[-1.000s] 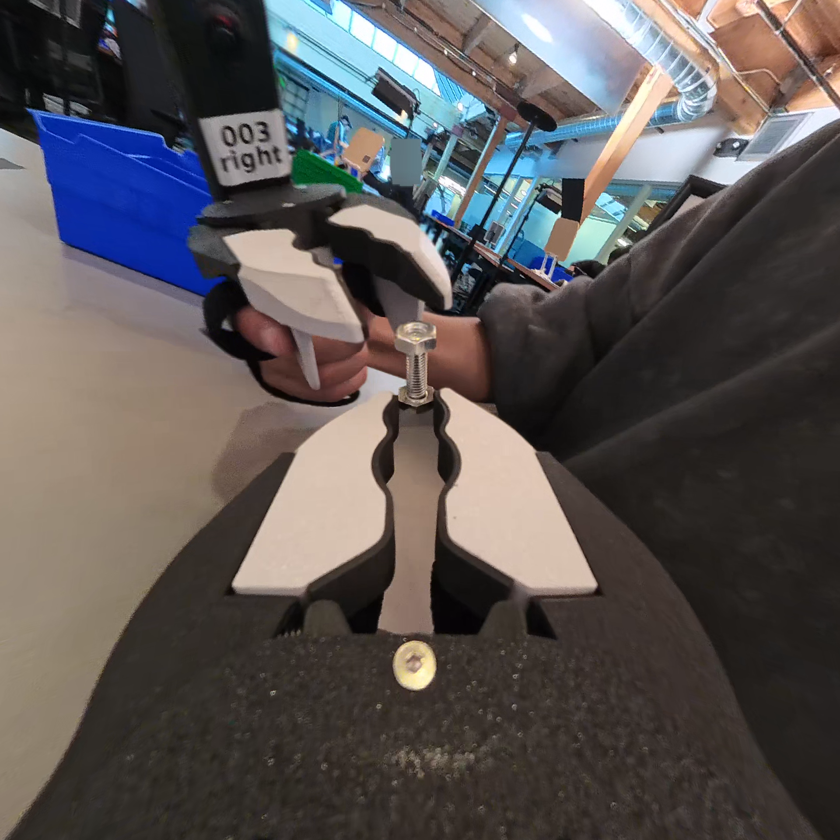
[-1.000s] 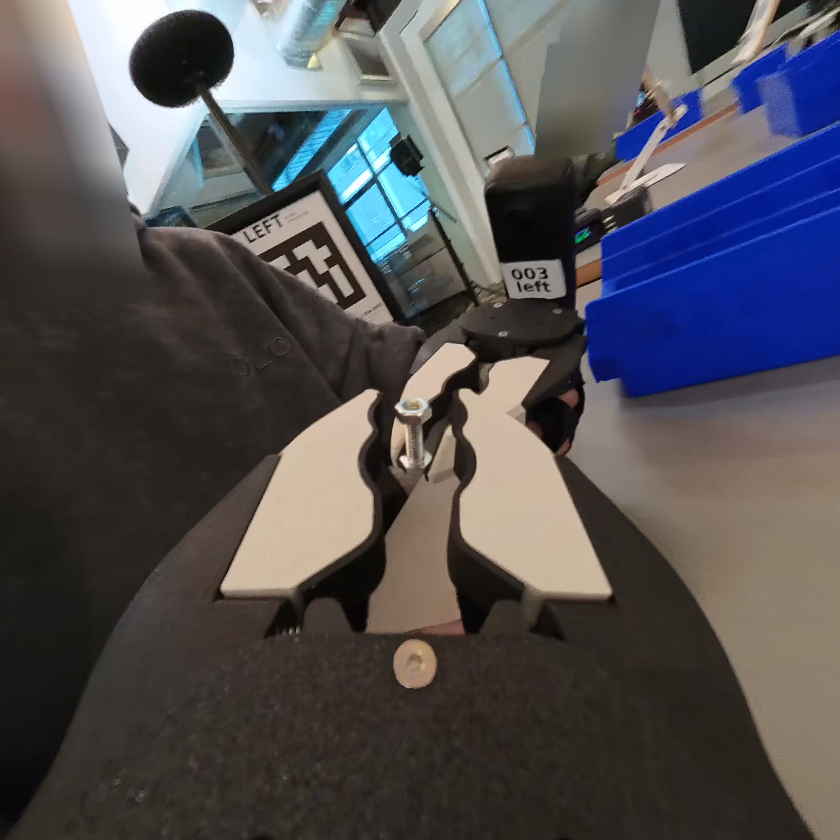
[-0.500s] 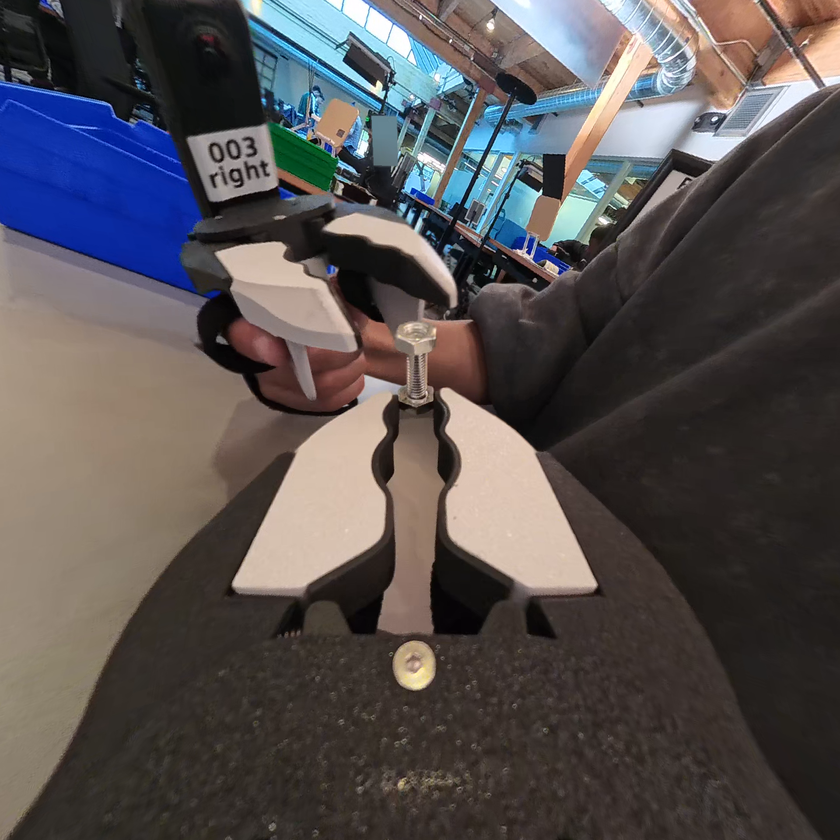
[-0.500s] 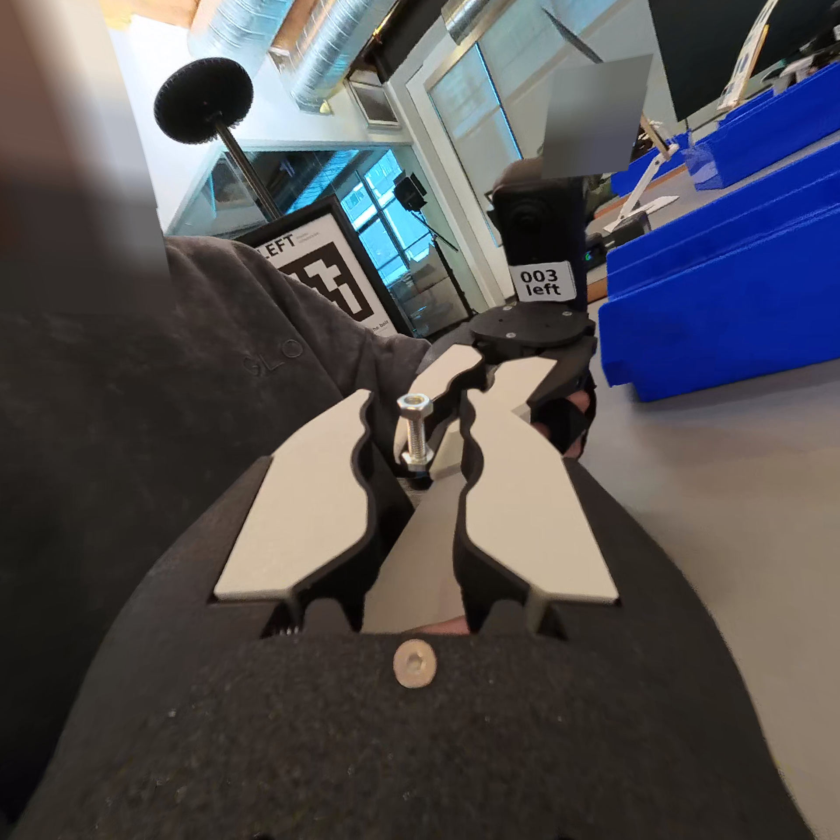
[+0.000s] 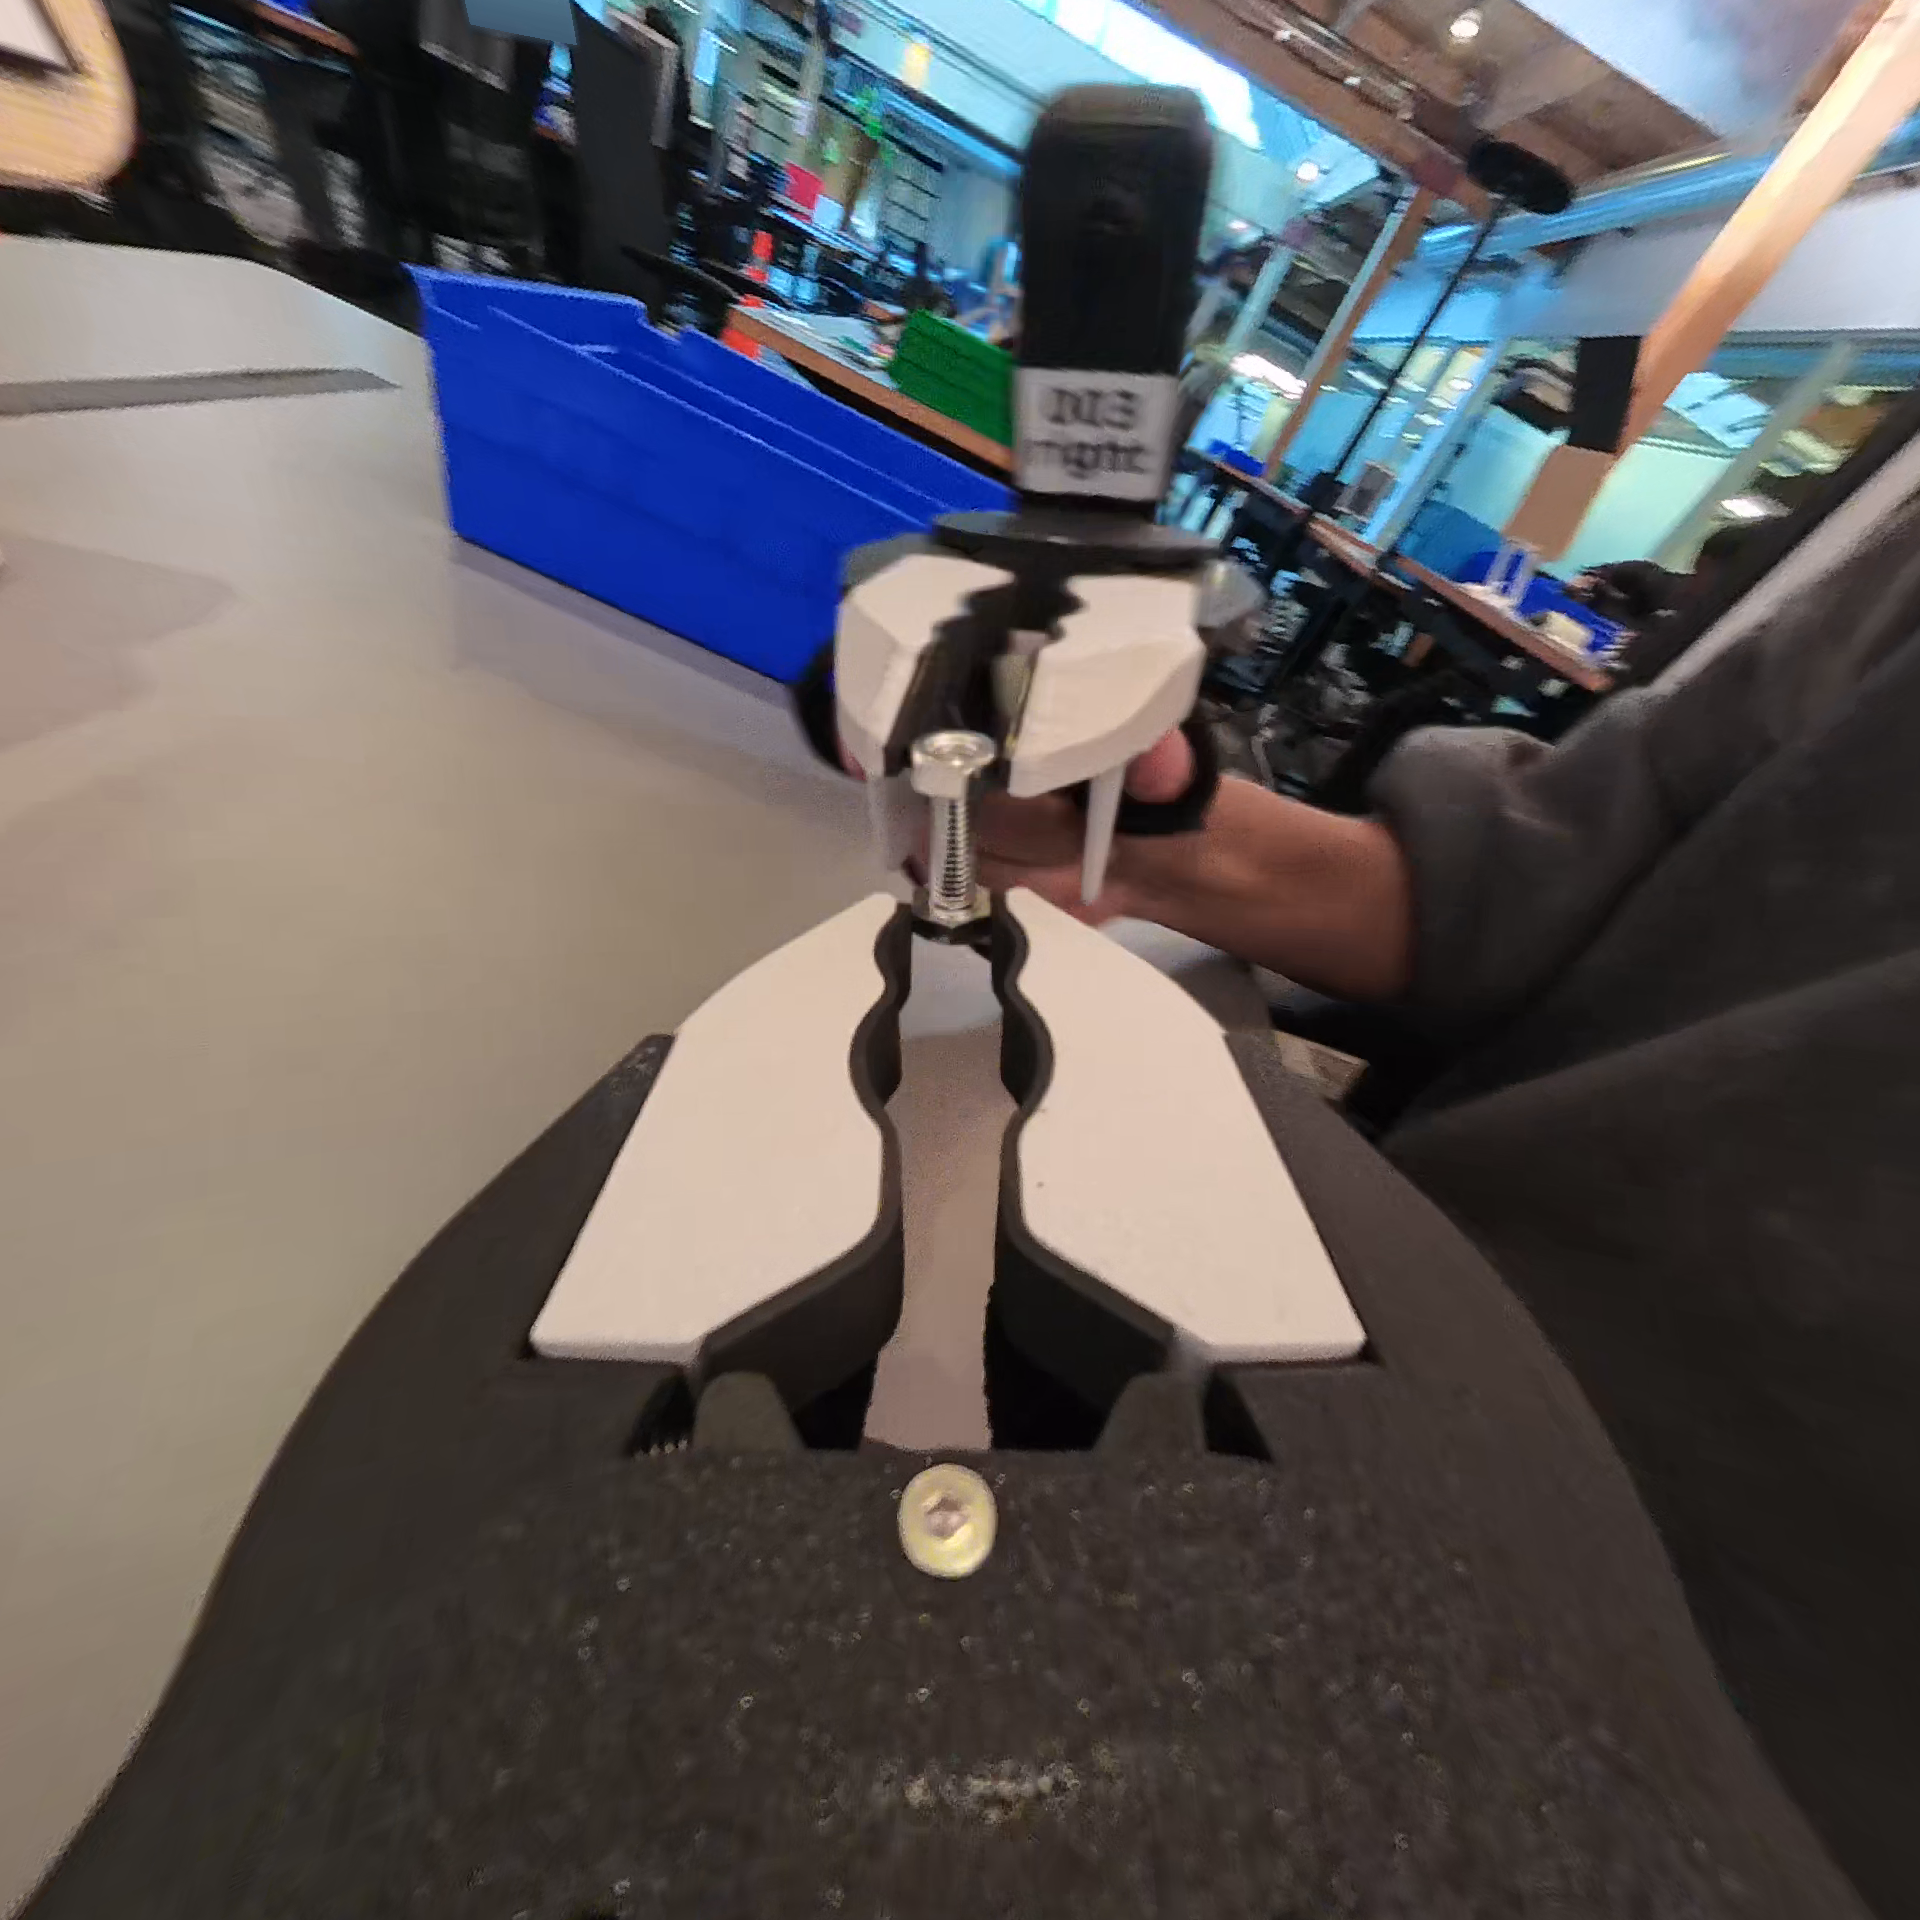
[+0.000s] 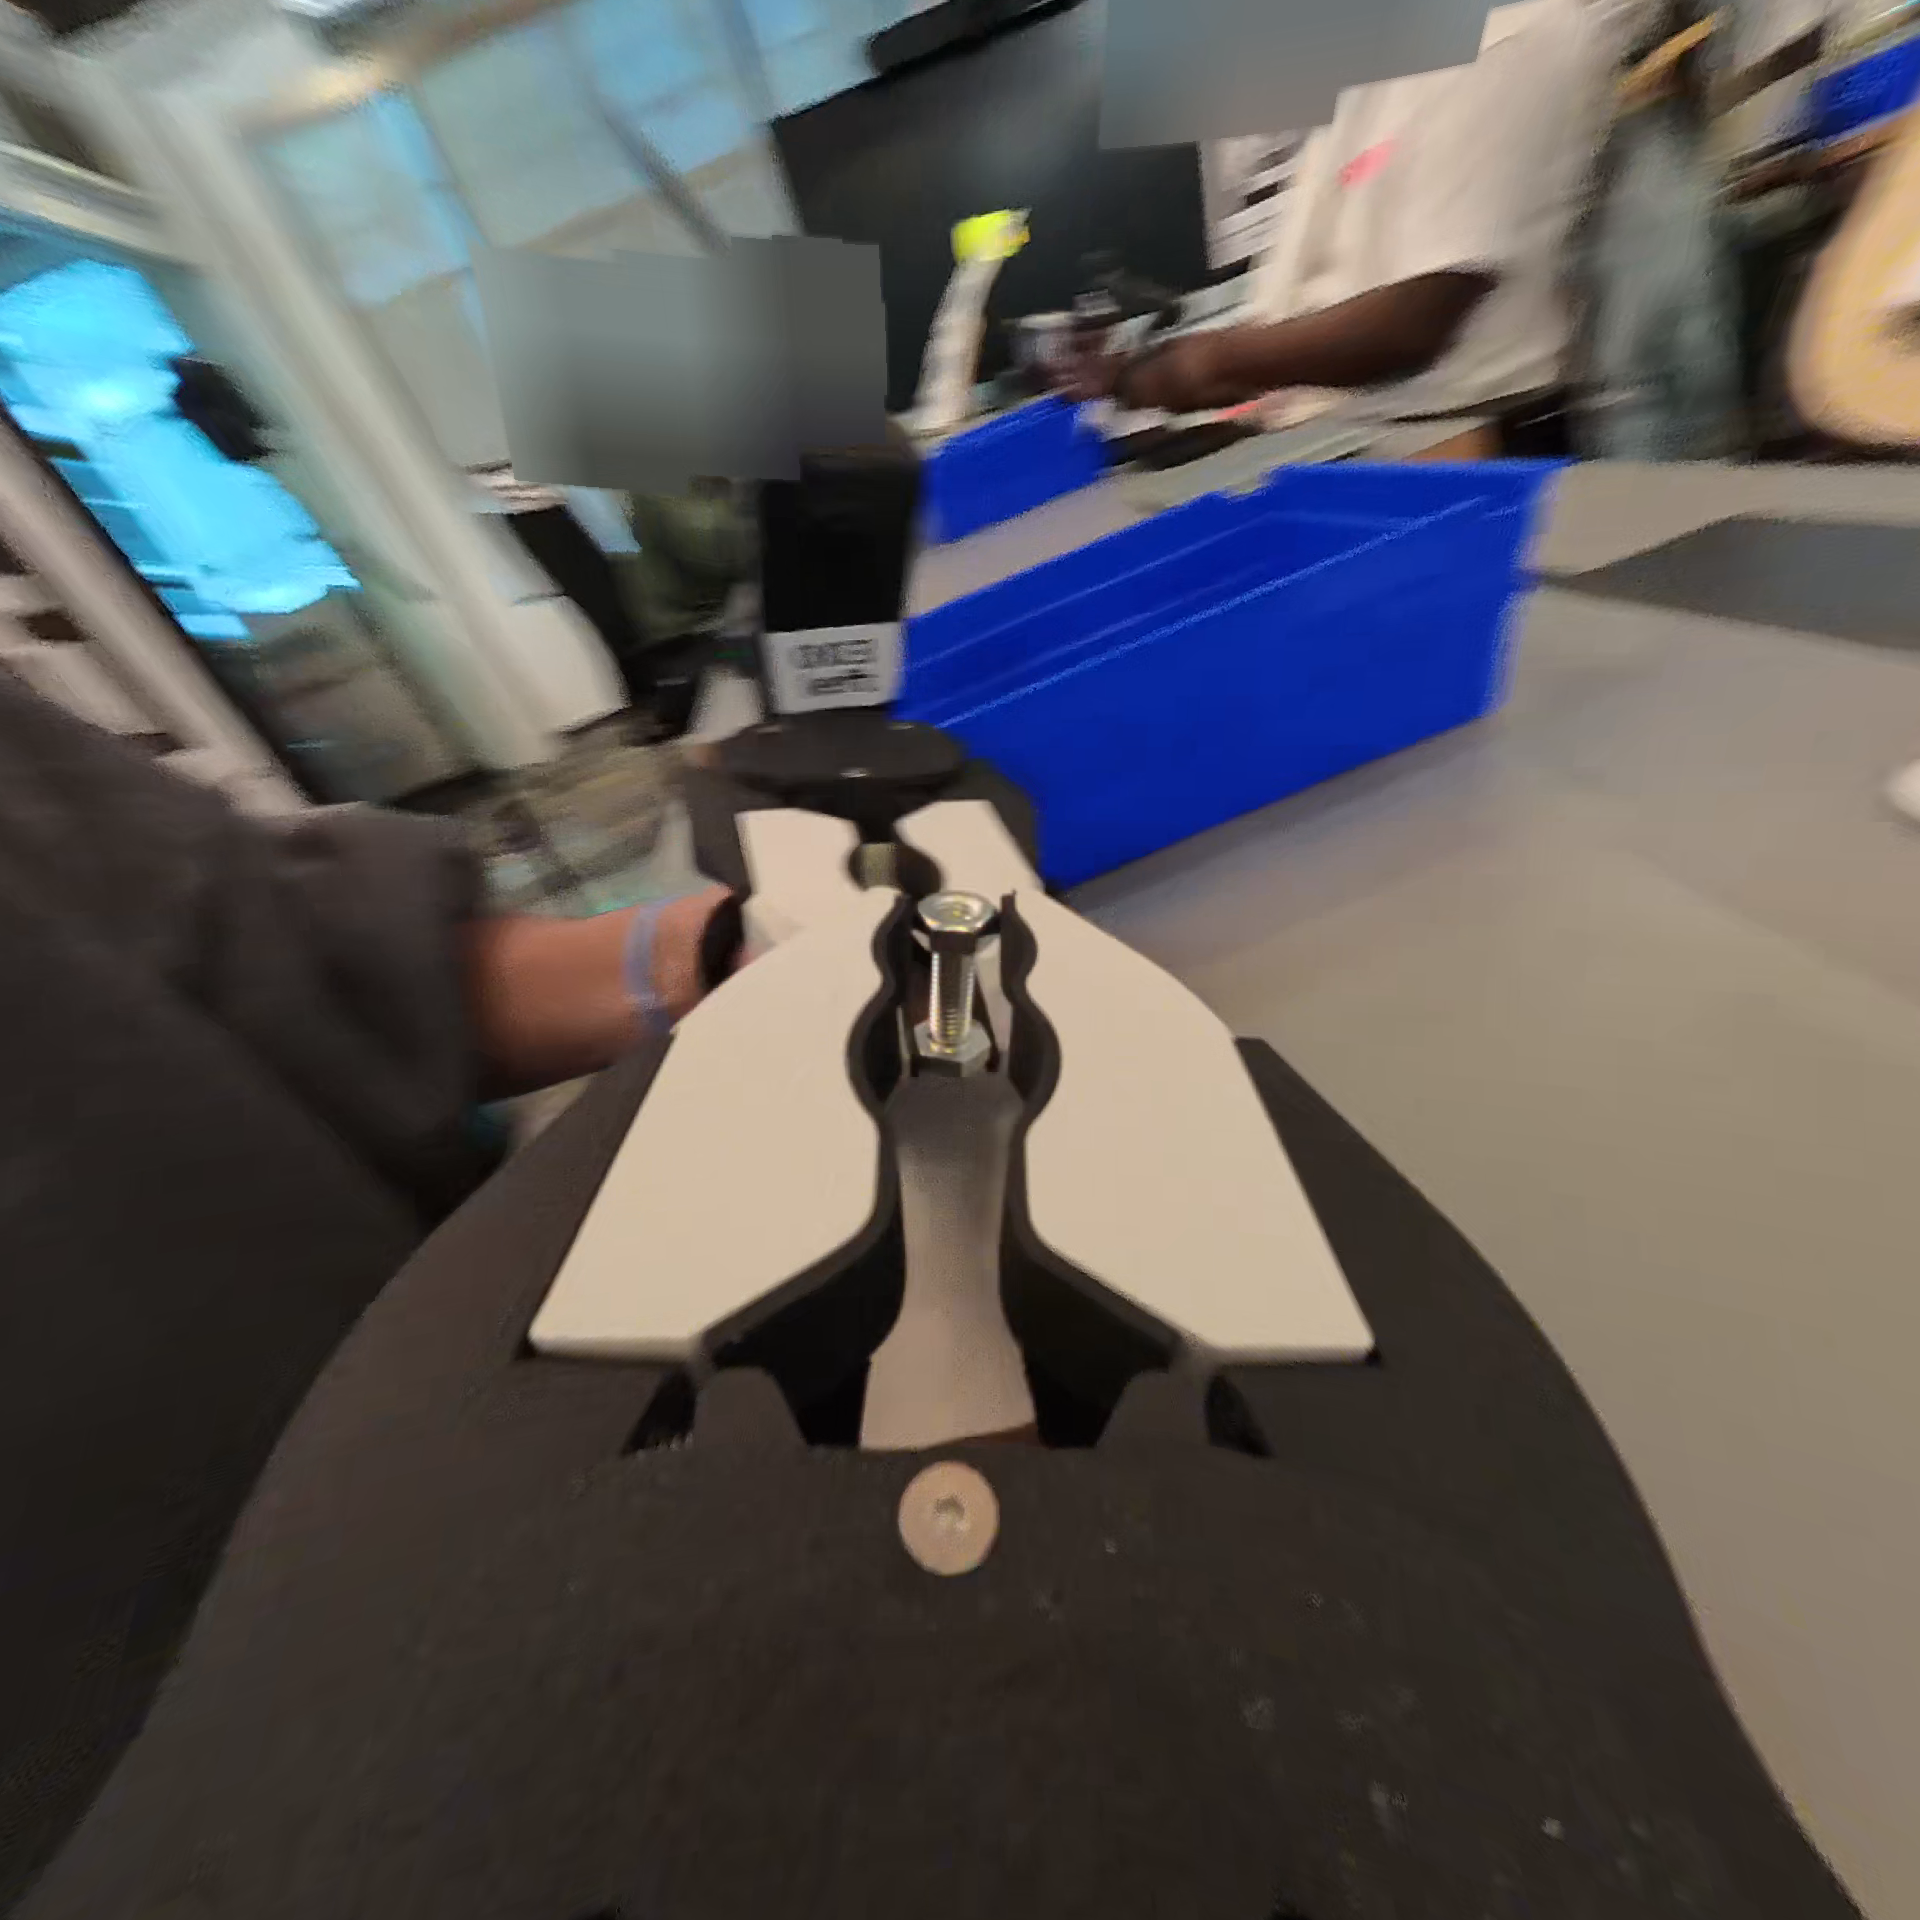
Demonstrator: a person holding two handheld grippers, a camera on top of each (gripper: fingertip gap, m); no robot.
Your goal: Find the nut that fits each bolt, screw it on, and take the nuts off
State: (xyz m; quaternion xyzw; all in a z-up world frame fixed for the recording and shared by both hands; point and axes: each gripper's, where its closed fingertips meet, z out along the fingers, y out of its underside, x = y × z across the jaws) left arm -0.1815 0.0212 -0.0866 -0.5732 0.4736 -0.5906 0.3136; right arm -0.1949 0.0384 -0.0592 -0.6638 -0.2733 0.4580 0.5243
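My left gripper (image 5: 948, 925) is clamped on the nut (image 5: 951, 914) at the bottom of the bolt (image 5: 952, 821), and my right gripper (image 6: 952, 920) is pinched around the bolt's hex head, both held above the grey counter (image 5: 312, 831). Blue bins (image 5: 665, 499) sit behind, toward the far edge.

L claw (image 5: 948, 920) & R claw (image 6: 954, 914) tip-to-tip, both clamped, dark-sleeved forearms behind.
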